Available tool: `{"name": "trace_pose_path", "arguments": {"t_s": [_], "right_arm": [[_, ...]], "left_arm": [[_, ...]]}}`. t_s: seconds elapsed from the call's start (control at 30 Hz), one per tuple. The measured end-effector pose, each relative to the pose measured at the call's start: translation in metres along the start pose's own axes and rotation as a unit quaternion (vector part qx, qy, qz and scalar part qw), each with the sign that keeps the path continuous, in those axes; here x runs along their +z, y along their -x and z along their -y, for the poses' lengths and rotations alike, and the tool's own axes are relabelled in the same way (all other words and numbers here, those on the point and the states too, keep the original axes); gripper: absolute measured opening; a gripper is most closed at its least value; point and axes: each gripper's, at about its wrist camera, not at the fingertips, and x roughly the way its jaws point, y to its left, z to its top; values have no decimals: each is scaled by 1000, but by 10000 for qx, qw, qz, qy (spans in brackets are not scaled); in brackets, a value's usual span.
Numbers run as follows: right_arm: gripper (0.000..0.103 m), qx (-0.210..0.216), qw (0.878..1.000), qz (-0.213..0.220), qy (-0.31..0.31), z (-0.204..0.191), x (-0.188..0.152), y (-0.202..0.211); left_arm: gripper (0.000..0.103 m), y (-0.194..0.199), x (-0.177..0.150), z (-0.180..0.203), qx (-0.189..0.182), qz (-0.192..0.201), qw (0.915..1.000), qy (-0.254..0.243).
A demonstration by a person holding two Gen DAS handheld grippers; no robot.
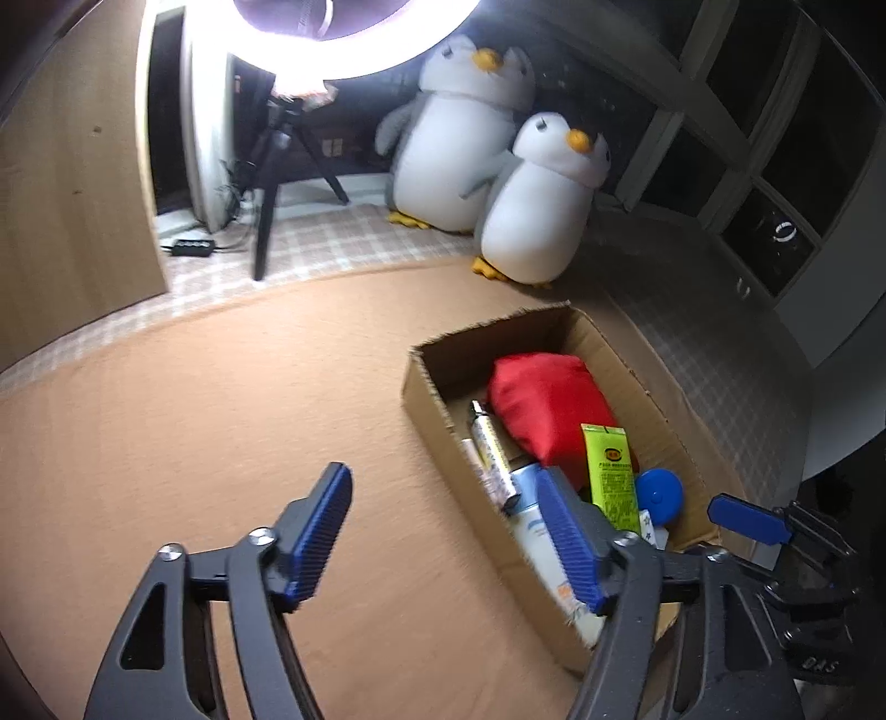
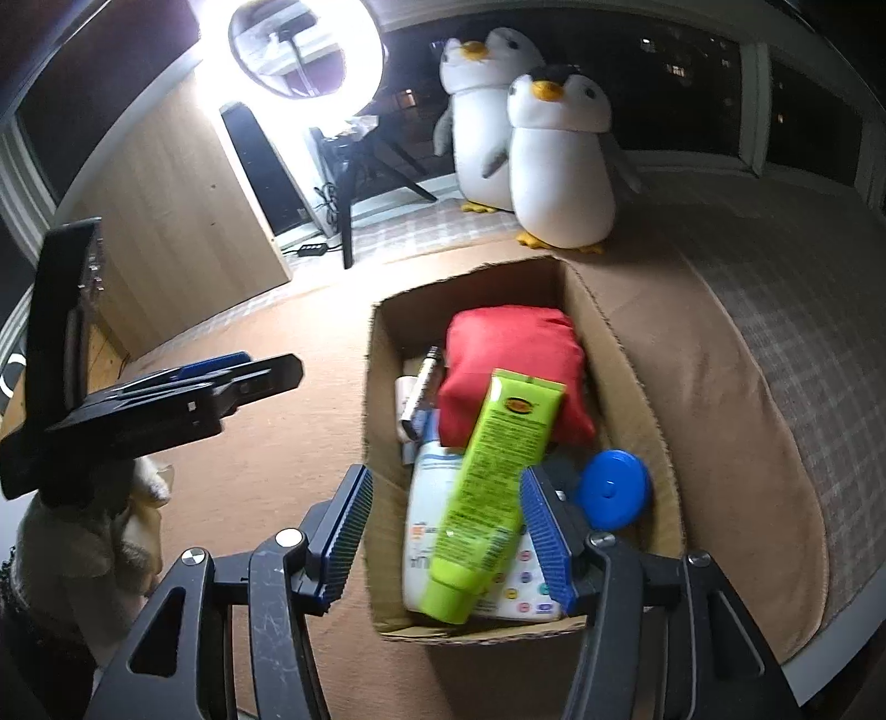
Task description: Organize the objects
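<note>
An open cardboard box (image 1: pixel 429 399) (image 2: pixel 612 365) sits on the tan mat. Inside lie a red pouch (image 1: pixel 548 404) (image 2: pixel 509 360), a lime-green tube (image 1: pixel 609 471) (image 2: pixel 498 459) leaning on the pouch, a blue round case (image 1: pixel 659 493) (image 2: pixel 612 493), a white bottle (image 2: pixel 429 509) and a thin silver tube (image 1: pixel 490 443). My left gripper (image 1: pixel 443 479) is open over the mat, left of the box, holding nothing. My right gripper (image 2: pixel 446 482) is open above the box's near end, its jaws wide on either side of the green tube without gripping it.
Two plush penguins (image 1: pixel 542 210) (image 2: pixel 559 166) stand beyond the box. A bright ring light (image 2: pixel 304 50) on a tripod (image 1: pixel 271 183) and a wooden panel (image 1: pixel 72 183) are at the back left. A fuzzy cream sleeve (image 2: pixel 83 531) holds the left gripper.
</note>
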Motion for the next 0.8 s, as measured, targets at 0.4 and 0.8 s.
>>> {"name": "trace_pose_path", "arguments": {"t_s": [0.4, 0.8], "right_arm": [[58, 213, 9995, 32, 252, -62, 1, -7], [61, 463, 9972, 11, 585, -134, -3, -18]], "left_arm": [[91, 73, -31, -48, 474, 414, 9979, 180], [97, 133, -71, -100, 955, 529, 9926, 528]]}}
